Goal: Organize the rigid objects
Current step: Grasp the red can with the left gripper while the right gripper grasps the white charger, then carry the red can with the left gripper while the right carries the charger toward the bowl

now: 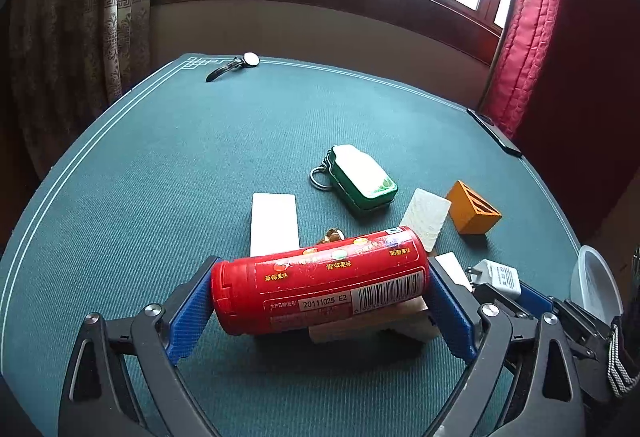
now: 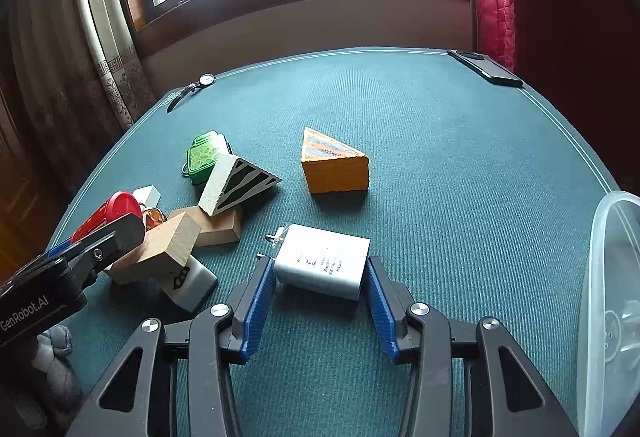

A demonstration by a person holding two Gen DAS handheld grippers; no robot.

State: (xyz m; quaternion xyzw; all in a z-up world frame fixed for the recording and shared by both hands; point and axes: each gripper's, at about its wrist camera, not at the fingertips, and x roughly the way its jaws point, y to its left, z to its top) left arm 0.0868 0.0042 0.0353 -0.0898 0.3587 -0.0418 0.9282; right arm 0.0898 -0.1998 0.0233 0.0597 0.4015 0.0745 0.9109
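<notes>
Left wrist view: red can (image 1: 320, 279) lies sideways across the frame and hides most of the wood blocks (image 1: 372, 321) beneath and behind it; only tan and white edges show. A gold item (image 1: 333, 235) peeks over the can's top edge, identity unclear. Clear tub (image 1: 596, 285) is cut off at the right edge. Left tongs (image 1: 320, 301) are spread wide and clamped on the can end to end, blue pads against lid and base; the can appears raised off the bench (image 1: 160, 177), over the block pile.

Right wrist view: tub (image 2: 608, 309) is again cropped at right, contents hard to make out. Print on the white charger (image 2: 322, 267) is too small to read. Right tongs (image 2: 322, 281) sit about half open, pads touching the charger's two sides, gripping it; prongs point left. Whether it rests on the bench or hangs just above, cannot tell.

Elsewhere on the bench: green tin (image 2: 204, 157), striped white wedge (image 2: 236, 185) leaning on a block, orange wedge (image 2: 334, 167) apart, watch (image 2: 192, 91) and phone (image 2: 486, 69) at the far edge.
</notes>
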